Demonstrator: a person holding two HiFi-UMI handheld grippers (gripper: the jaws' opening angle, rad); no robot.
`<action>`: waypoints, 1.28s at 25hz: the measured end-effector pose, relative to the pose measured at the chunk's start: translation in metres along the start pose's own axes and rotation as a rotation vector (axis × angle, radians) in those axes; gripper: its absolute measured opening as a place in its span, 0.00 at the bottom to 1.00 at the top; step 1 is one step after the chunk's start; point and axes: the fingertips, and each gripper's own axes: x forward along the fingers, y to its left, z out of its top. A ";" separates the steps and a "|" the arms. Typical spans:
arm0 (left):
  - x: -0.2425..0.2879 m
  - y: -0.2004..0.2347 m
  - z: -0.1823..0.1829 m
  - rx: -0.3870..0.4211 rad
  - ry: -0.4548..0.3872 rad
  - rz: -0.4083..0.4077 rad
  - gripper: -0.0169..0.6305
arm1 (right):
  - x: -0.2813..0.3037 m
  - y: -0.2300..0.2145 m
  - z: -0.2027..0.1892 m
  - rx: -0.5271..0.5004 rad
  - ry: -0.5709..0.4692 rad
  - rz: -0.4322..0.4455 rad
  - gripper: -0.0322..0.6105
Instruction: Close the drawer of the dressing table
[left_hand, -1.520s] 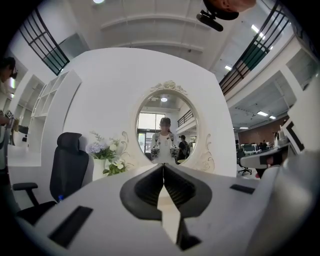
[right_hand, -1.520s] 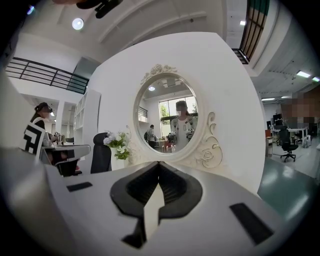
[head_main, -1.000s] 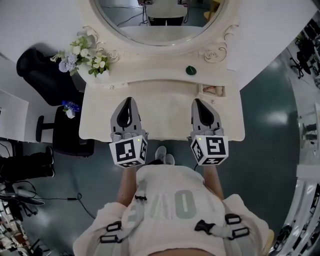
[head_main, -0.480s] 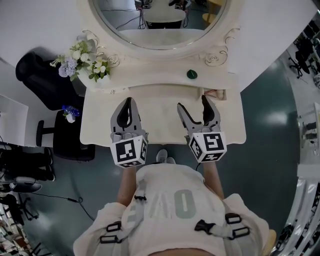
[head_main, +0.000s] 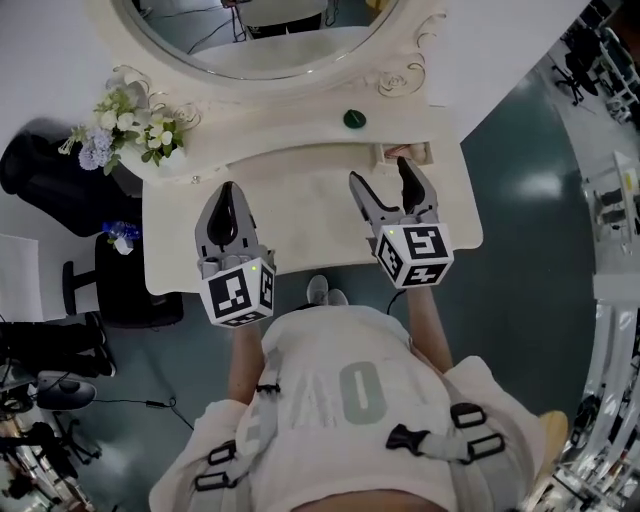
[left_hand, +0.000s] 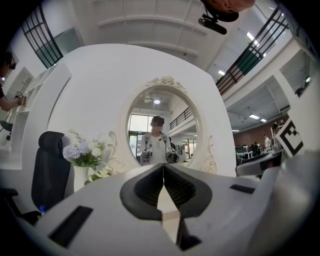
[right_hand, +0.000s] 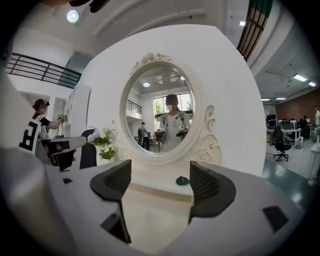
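The cream dressing table (head_main: 300, 215) stands under its oval mirror (head_main: 260, 30). A small drawer (head_main: 390, 152) in the raised back shelf, right of centre, stands pulled out. My right gripper (head_main: 381, 177) hovers over the tabletop just in front of that drawer; its jaws have just been opening, stand wide open and hold nothing. In the right gripper view the right gripper (right_hand: 160, 172) frames the tabletop and a small green object (right_hand: 182, 180). My left gripper (head_main: 228, 192) is shut and empty over the table's left half, and the left gripper (left_hand: 163, 166) faces the mirror (left_hand: 161, 127).
A vase of flowers (head_main: 125, 122) stands at the table's back left, and the small green object (head_main: 354, 119) sits on the back shelf. A black chair (head_main: 45, 165) and a black stool with a blue bottle (head_main: 120, 232) stand to the left. Office chairs (head_main: 580, 55) are at the far right.
The right gripper's jaws went from shut to wide open, and that gripper moved forward toward the drawer. The left gripper stayed shut.
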 end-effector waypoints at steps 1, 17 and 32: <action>0.002 -0.002 -0.001 0.002 0.002 -0.010 0.06 | 0.000 -0.008 -0.004 0.005 0.015 -0.020 0.61; 0.024 -0.019 -0.011 0.004 0.014 -0.084 0.06 | 0.006 -0.135 -0.122 0.017 0.312 -0.286 0.54; 0.020 0.002 -0.015 0.019 0.030 -0.026 0.06 | 0.032 -0.162 -0.211 -0.045 0.548 -0.302 0.36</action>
